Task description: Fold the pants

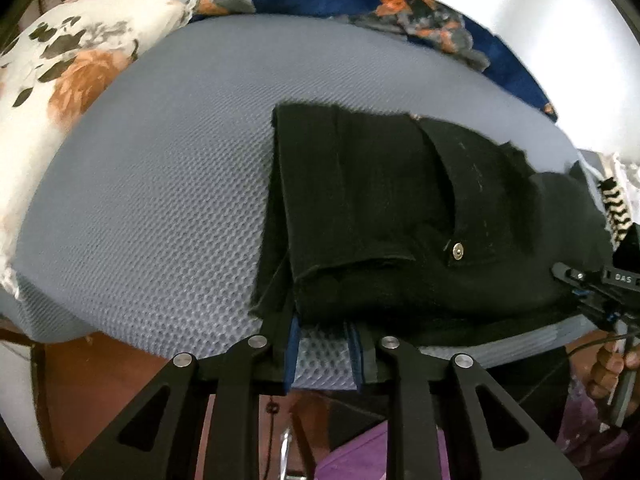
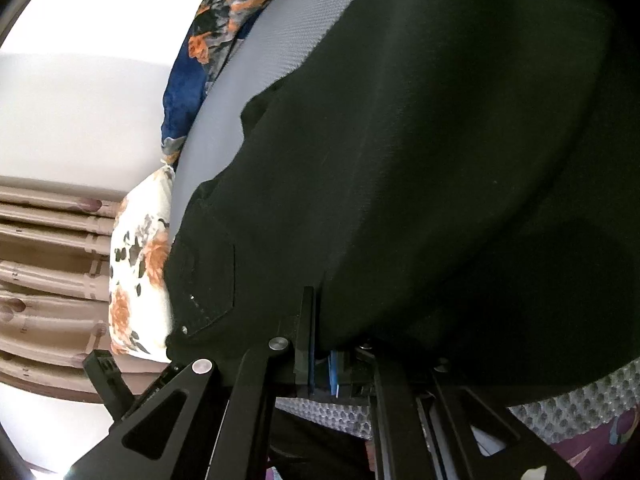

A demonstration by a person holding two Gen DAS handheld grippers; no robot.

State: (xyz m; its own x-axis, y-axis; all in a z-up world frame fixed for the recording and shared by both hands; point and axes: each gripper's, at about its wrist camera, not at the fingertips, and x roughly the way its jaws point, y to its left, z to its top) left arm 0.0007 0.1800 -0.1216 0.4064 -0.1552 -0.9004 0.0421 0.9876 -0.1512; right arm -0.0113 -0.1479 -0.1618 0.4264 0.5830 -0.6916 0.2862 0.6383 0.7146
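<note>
Pants point(image 1: 400, 208), black, lie folded into a thick stack on the grey mesh mattress point(image 1: 160, 200), hugging its near edge.

Left wrist view, near to far: the left gripper point(image 1: 322, 354) sits at 6 o'clock, its fingers point(image 1: 291, 350) a narrow way apart. Only bare mattress edge shows in the gap; the stack's near-left corner touches or overlaps the left one, so a pinch cannot be ruled in or out. Just beyond, toward 12 to 2 o'clock, the top layer shows a pocket flap with a metal stud point(image 1: 458, 250). At 3 o'clock the right gripper point(image 1: 576, 280) comes in at the stack's right end, and the person's hand point(image 1: 608, 364) shows at 4 o'clock. Further out: floral pillow point(image 1: 60, 60) at 10 o'clock, blue floral blanket point(image 1: 420, 12) at 12 to 1.

Right wrist view: its fingers are all but closed, with the black cloth draping right over the tips; whether any layer is actually pinched I cannot tell. Pants fill the frame from 12 to 4 o'clock; the pillow sits at 9, the curtain point(image 2: 48, 264) behind it.

Progress, judged: the legs look already doubled over into layers, so most folding is done. Left to do: perhaps one last fold or squaring up, since the near-left edge is ragged with layers sticking out unevenly.
</note>
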